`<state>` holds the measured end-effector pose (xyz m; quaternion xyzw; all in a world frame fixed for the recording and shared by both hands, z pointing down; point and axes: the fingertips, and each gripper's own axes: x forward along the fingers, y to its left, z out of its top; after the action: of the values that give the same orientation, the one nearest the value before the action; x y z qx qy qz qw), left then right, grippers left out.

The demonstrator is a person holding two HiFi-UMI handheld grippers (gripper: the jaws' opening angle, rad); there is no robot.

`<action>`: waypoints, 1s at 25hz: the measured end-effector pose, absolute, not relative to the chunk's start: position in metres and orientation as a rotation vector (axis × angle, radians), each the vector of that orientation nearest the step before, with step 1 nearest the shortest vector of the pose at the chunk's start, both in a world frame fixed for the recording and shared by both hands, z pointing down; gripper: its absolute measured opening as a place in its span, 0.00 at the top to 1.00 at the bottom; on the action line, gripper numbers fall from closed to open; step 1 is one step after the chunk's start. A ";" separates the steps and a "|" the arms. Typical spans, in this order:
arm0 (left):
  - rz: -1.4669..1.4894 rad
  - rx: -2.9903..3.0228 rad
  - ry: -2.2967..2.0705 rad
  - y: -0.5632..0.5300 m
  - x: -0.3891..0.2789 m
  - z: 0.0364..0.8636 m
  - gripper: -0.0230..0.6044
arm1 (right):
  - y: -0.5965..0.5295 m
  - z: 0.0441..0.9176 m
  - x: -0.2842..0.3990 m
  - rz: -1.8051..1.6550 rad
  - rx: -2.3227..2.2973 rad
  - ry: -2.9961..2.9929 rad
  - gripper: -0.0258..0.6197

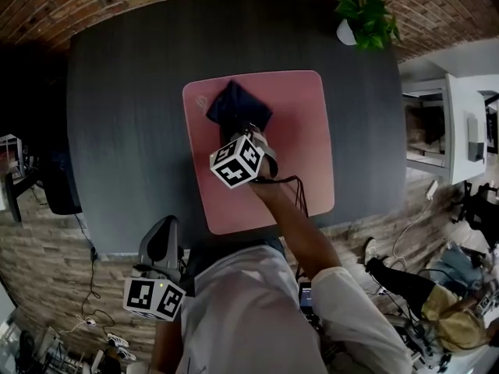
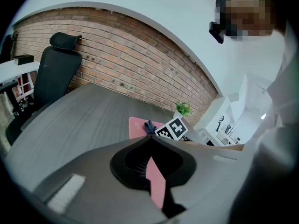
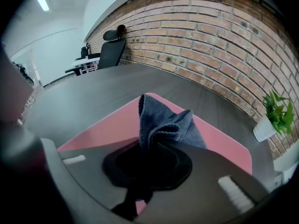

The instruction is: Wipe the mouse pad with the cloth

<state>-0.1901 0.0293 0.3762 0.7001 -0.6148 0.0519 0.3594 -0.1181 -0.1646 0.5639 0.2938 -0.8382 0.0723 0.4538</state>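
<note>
Right gripper (image 3: pixel 150 146) with one cloth (image 3: pixel 163 125), one mouse pad (image 3: pixel 107 125)

- The mouse pad (image 1: pixel 296 146) lies on the middle of the table (image 1: pixel 125 131) and reaches its near edge.
- The cloth (image 1: pixel 238 107) sits on the pad's far left part, caught between the jaws of the right gripper (image 1: pixel 248 131).
- The plant (image 1: pixel 366 18) stands at the table's far right corner, behind the pad.
- The left gripper (image 1: pixel 161 236) is at the table's near edge, left of the pad.

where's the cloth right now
In the head view the cloth sits on the upper left part of the pink mouse pad, pinched by the right gripper.
</note>
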 end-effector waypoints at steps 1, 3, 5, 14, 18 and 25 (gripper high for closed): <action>0.133 1.806 -1.586 0.030 -0.192 0.376 0.94 | -0.163 0.564 -0.120 0.178 0.719 -2.071 0.91; 0.135 1.809 -1.588 0.031 -0.194 0.376 0.94 | -0.159 0.564 -0.125 0.182 0.706 -2.079 0.91; 0.136 1.811 -1.588 0.032 -0.195 0.376 0.94 | -0.156 0.564 -0.128 0.184 0.691 -2.087 0.91; 0.132 1.820 -1.591 0.036 -0.190 0.374 0.94 | -0.140 0.564 -0.133 0.154 0.635 -2.108 0.91; 0.129 1.819 -1.586 0.040 -0.185 0.375 0.94 | -0.132 0.563 -0.132 0.148 0.586 -2.120 0.91; 0.129 1.821 -1.586 0.045 -0.182 0.374 0.94 | -0.116 0.564 -0.135 0.137 0.505 -2.136 0.91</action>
<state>-0.1823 0.0452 0.3737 0.7044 -0.6133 0.0498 0.3538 -0.1346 -0.1163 0.5642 0.2046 -0.8655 0.0554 0.4539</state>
